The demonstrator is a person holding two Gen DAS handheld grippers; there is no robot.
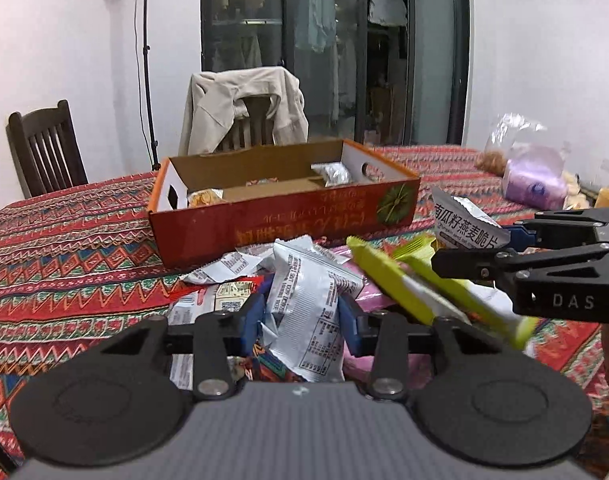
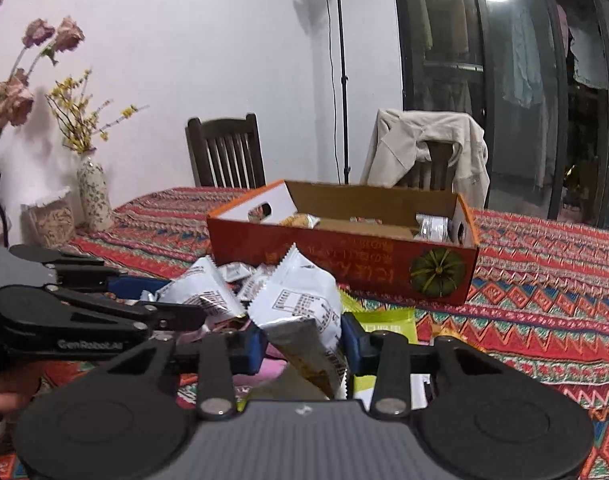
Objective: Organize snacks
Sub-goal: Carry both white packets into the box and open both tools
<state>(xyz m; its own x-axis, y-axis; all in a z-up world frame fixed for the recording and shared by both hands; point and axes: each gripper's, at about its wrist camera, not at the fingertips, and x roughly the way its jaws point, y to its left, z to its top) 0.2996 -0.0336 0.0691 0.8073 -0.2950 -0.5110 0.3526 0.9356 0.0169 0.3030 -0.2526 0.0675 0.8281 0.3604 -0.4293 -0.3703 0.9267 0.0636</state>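
**Both grippers loaded, box dead ahead**

Basically, each gripper has a packet and the box [image 1: 280, 204] lies straight in front of both, past the snack pile [image 1: 240, 280].

Left gripper [image 1: 300, 316]: blue pads clamped on a silver packet [image 1: 308, 304], printed side up. Its long axis runs away from the camera, roughly along the fingers, top edge tipped toward the box. It looks lifted clear of the pile, but I can't confirm that.

Right gripper [image 2: 302, 338]: pads squeezed together on another silver packet [image 2: 300, 308]. The serrated top stands up and leans toward the box; the foil tail hangs down toward the camera.

Geometry that matters: the box sits with its long side facing both grippers, so its long axis runs across the view. The near wall stands between the packets and the interior. A few packs are already inside: one at the left end [image 1: 204, 198], one at the right [image 1: 332, 174]. The middle looks free.

Seen from the left wrist, the right gripper [image 1: 500, 238] is off to the right, closer to the box's right end. The left one faces the centre-left, so neither needs to cross over.

My read on the next move: carry forward and up over the near wall, then release. The risk is a hanging tail catching the box rim. Yellow-green bars [image 1: 400, 280] and loose packets still wait on the tablecloth [image 1: 64, 248].
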